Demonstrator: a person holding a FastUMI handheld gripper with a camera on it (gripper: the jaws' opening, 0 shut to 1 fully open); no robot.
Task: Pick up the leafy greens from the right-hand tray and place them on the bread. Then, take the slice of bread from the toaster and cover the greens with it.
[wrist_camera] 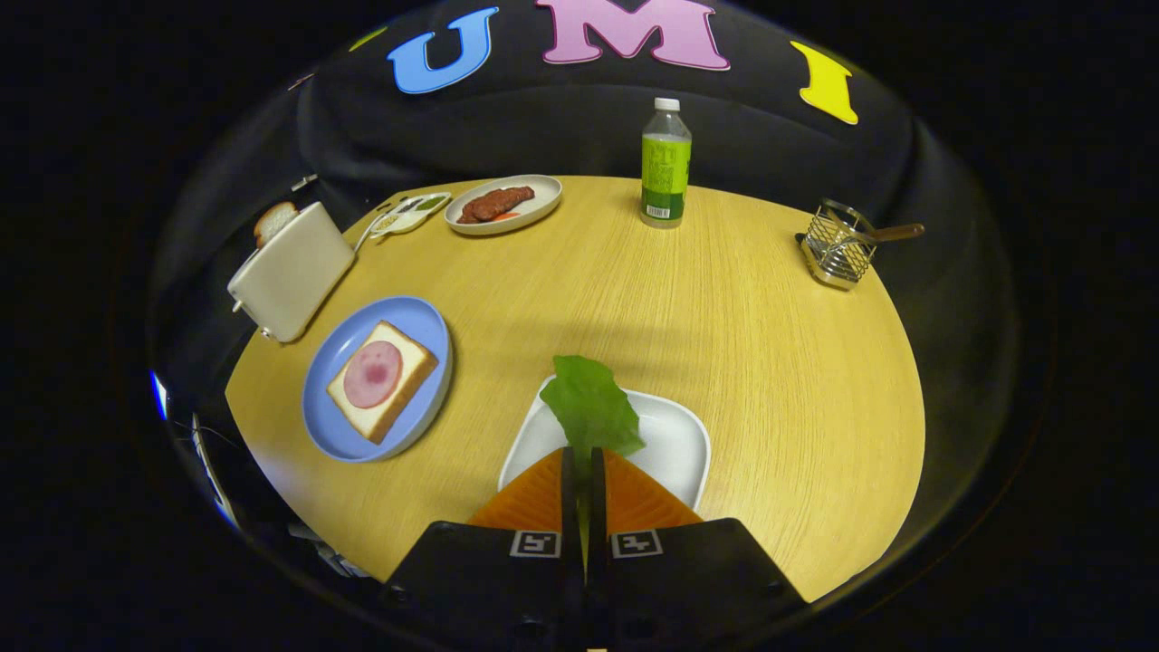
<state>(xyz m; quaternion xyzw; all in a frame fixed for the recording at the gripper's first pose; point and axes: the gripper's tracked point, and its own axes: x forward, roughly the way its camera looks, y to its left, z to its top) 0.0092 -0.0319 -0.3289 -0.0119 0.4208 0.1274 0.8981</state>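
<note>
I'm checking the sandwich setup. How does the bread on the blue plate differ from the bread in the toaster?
The plate bread lies flat on the blue plate; the toaster bread stands upright in the toaster. The plate bread shows whole and carries a pink meat slice; the toaster bread is bare and half hidden. Both are pale slices. The hand-held gripper is shut on the greens.

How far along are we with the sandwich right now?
Done: the tongs are shut on the leafy greens, held above the white tray. Left: lay them on the bread on the blue plate, then bring the slice from the toaster.
</note>
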